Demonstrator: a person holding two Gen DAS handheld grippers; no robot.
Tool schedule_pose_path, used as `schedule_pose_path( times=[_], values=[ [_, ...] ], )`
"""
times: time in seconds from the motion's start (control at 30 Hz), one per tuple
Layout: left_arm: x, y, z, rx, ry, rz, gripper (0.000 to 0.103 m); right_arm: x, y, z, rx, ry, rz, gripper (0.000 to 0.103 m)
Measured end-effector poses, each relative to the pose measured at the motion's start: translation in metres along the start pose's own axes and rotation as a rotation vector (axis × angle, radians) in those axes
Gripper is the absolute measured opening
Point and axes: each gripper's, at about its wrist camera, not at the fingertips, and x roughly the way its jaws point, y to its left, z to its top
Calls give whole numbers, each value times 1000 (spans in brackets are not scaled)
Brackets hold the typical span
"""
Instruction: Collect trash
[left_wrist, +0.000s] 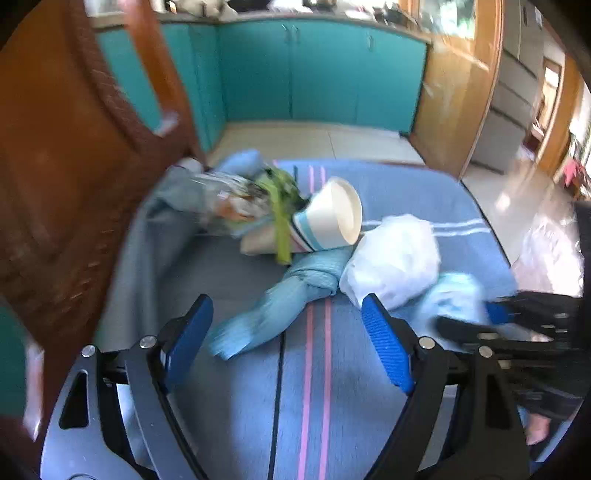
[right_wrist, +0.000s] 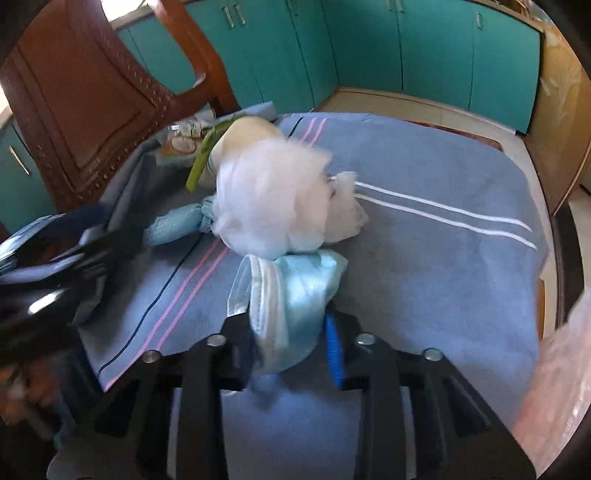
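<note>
The right gripper (right_wrist: 291, 328) pinches a light blue face mask (right_wrist: 291, 291) between its fingers; the left gripper (left_wrist: 291, 339) hovers spread over a twisted blue wrapper (left_wrist: 280, 310) on the desk (right_wrist: 424, 258).

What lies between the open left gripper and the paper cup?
In the left wrist view, a twisted light-blue cloth lies on the striped blue towel between the left gripper and the tipped paper cup; nothing else intervenes.

Both wrist views look down closely, sharing the blue cloth (left_wrist: 406, 192).
</note>
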Motion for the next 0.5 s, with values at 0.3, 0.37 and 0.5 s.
schedule_pose_path(
  times=[0.3, 0.37, 0.5],
  values=[
    [34, -2, -13, -5, 135, -31, 9, -46, -32, -24, 26, -47, -75, 31],
    [22, -6, -25, 5, 136, -22, 9, -49, -36, -26, 34, -54, -71, 31],
    [-7, -13, -51, -10, 150, -56, 9, -53, -37, -26, 28, -49, -63, 32]
  ],
)
